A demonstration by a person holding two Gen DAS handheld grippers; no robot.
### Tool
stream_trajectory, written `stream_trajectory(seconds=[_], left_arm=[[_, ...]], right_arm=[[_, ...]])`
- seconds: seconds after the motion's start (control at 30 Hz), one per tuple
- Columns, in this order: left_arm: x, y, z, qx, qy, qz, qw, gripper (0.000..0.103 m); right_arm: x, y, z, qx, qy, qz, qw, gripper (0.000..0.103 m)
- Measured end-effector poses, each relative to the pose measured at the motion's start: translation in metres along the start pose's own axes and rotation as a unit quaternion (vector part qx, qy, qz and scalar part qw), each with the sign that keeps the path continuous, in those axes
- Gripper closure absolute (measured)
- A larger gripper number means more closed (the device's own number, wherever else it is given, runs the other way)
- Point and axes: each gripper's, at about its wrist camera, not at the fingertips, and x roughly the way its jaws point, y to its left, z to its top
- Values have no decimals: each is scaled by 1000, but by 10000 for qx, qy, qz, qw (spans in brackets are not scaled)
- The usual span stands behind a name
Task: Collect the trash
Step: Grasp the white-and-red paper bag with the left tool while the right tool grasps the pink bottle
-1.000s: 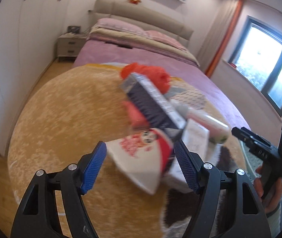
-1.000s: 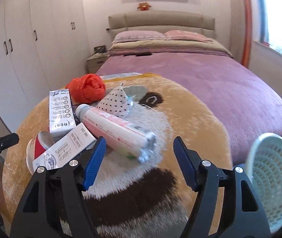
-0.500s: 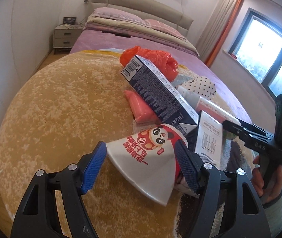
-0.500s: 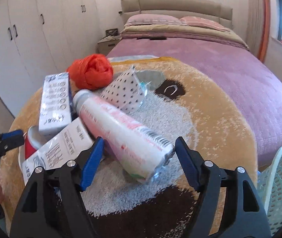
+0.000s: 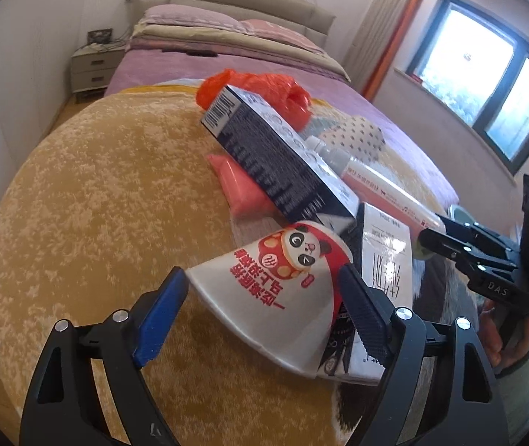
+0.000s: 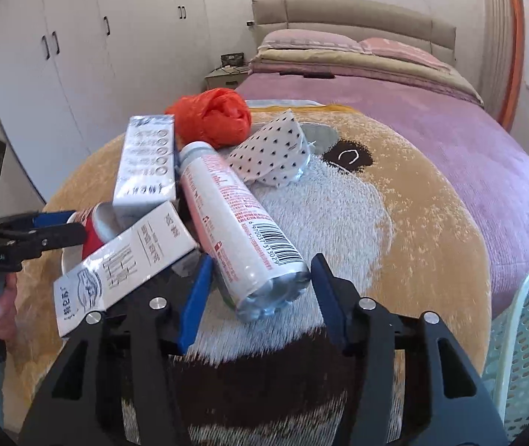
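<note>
Basket (image 6: 524,334) cut off (right edge); cup (image 6: 97,223) half-hidden.

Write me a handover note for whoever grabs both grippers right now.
Left gripper: fingers have just been opening, straddling the panda paper cup, no grip.
Right gripper: fingers have just been closing around the plastic bottle; gaps show, not clamped.
Pile on the round rug: two cartons, orange plastic bag, dotted wrapper.
Done: nothing seen binned; the basket's inside is hidden.
Left: grip, carry everything to the laundry-style basket.
</note>
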Motion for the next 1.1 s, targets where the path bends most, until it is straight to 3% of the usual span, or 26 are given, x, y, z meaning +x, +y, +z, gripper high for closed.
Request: stream_trajectory(seconds=[0.4, 0.53, 0.6, 0.7, 0.8, 0.93, 1.1], left_arm=[[-15, -8, -31, 34, 36, -145, 9999, 36], [-20, -5, -36, -4, 6, -78, 10000, 34], [-22, -2, -34, 1, -48, 51, 10000, 34], [-22, 1, -29, 25, -108, 186, 9998, 24], [-11, 2, -21, 145, 39, 40, 9999, 19], [0, 6, -16, -13, 229, -470, 9986, 18], [3, -13, -23, 201, 218, -444, 9986, 21]], right_arm=[[-67, -6, -68, 599, -43, -819, 9948, 54], [-79, 11, -79, 405, 76, -519, 9978, 53], [-80, 16, -79, 365, 104, -382, 9985, 47], [-77, 19, -72, 380, 46, -373, 9986, 39], [-64, 16, -60, 500, 160, -308, 9981, 39], [-40, 12, -52, 693, 480, -339, 9959, 39], [-22, 3, -52, 1008, 679, -201, 9924, 39]])
